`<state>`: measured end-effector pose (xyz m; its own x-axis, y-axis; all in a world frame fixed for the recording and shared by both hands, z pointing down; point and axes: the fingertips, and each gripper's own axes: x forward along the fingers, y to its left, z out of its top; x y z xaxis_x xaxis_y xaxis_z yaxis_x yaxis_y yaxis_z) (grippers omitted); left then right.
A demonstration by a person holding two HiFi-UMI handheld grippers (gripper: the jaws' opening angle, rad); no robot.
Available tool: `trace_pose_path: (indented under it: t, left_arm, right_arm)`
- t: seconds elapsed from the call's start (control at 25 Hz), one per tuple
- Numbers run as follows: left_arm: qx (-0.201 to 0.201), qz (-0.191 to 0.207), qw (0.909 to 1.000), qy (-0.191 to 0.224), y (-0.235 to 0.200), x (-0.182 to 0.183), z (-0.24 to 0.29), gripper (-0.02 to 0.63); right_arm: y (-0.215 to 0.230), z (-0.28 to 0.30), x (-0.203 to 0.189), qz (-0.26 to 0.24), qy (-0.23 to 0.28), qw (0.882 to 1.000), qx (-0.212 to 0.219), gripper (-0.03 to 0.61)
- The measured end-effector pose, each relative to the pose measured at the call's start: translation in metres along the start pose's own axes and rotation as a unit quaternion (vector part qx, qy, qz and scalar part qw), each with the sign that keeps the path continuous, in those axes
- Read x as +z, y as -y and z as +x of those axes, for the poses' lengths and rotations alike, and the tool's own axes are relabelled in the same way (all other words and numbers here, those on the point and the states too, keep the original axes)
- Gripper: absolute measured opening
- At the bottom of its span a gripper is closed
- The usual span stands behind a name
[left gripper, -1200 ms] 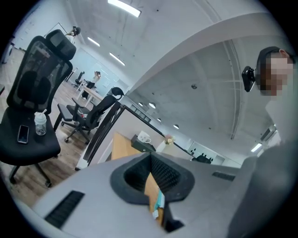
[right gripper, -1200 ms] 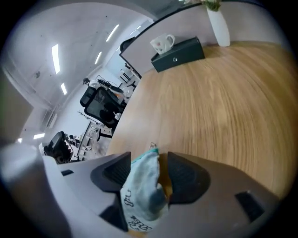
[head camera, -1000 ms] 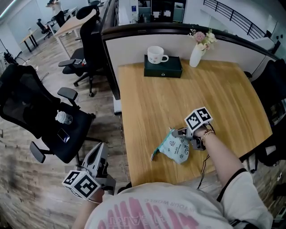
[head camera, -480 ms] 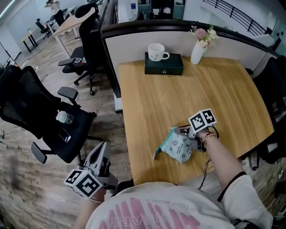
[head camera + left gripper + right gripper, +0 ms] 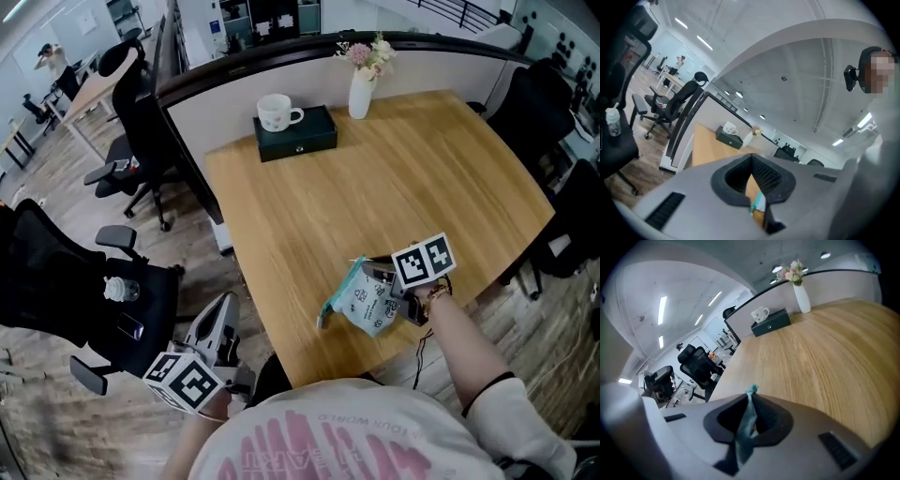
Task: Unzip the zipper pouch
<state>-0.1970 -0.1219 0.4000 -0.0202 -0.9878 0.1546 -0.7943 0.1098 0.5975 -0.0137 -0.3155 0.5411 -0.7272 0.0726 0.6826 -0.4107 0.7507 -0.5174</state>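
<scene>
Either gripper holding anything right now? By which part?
The right gripper, whose jaws have just been closing, pinches the zipper pouch by a thin teal strip at its edge. The left gripper is shut, holding nothing.

Grippers: two, left gripper (image 5: pixel 223 314) and right gripper (image 5: pixel 377 278), each carrying one marker cube (image 5: pixel 424 262). The right gripper's jaws have just been closing, with pouch fabric between them. Zipper pouch (image 5: pixel 367 302): one, at the right gripper. Table (image 5: pixel 394 178): one, under the right gripper. Ahead of the right gripper, at the table's far edge: one mug (image 5: pixel 276 112), one dark box (image 5: pixel 298 137), one vase (image 5: pixel 361 92). Ahead and left of the left gripper: one bottle (image 5: pixel 119 290). Office chairs (image 5: pixel 56 272): at least three.
</scene>
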Motion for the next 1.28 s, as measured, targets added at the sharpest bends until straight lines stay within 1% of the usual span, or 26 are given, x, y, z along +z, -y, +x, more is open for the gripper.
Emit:
trace_pose_path:
  t: [0.12, 0.24, 0.4, 0.52, 0.64, 0.8, 0.92, 1.04, 1.12, 1.2, 1.28]
  left_arm:
    - [-0.045, 0.003, 0.9985, -0.032, 0.011, -0.002, 0.021, 0.002]
    - [-0.088, 0.015, 0.9938, -0.066, 0.023, -0.003, 0.035, 0.002]
    - [-0.138, 0.020, 0.9838, -0.113, 0.039, -0.018, 0.044, 0.002]
    - [-0.171, 0.021, 0.9754, -0.138, 0.050, -0.028, 0.045, 0.002]
    - [-0.200, 0.024, 0.9669, -0.157, 0.058, -0.033, 0.044, 0.003]
    - [-0.230, 0.027, 0.9579, -0.169, 0.068, -0.035, 0.043, 0.002]
    - [-0.243, 0.023, 0.9526, -0.181, 0.076, -0.041, 0.042, 0.002]
    - [-0.262, 0.015, 0.9445, -0.198, 0.089, -0.049, 0.040, 0.002]
    - [-0.291, 0.012, 0.9339, -0.208, 0.102, -0.052, 0.038, 0.003]
    - [-0.327, 0.008, 0.9198, -0.216, 0.116, -0.051, 0.034, 0.003]
    - [-0.366, 0.002, 0.9038, -0.223, 0.131, -0.045, 0.031, 0.003]
  right_arm:
    - [-0.002, -0.016, -0.008, 0.012, 0.039, 0.998, -0.043, 0.018]
    - [-0.009, -0.029, -0.020, 0.032, 0.071, 0.994, -0.078, 0.017]
    - [-0.022, -0.045, -0.041, 0.063, 0.106, 0.985, -0.118, 0.015]
    - [-0.035, -0.056, -0.051, 0.069, 0.127, 0.979, -0.146, 0.014]
    - [-0.049, -0.065, -0.057, 0.070, 0.147, 0.972, -0.167, 0.011]
    - [-0.068, -0.079, -0.062, 0.067, 0.172, 0.966, -0.183, 0.009]
    - [-0.084, -0.091, -0.062, 0.065, 0.191, 0.963, -0.180, 0.009]
    - [-0.103, -0.108, -0.053, 0.061, 0.228, 0.959, -0.154, 0.009]
    - [-0.120, -0.121, -0.042, 0.042, 0.257, 0.956, -0.134, 0.008]
    - [-0.139, -0.135, -0.031, 0.007, 0.280, 0.953, -0.117, 0.009]
    - [-0.160, -0.147, -0.020, -0.040, 0.296, 0.949, -0.101, 0.008]
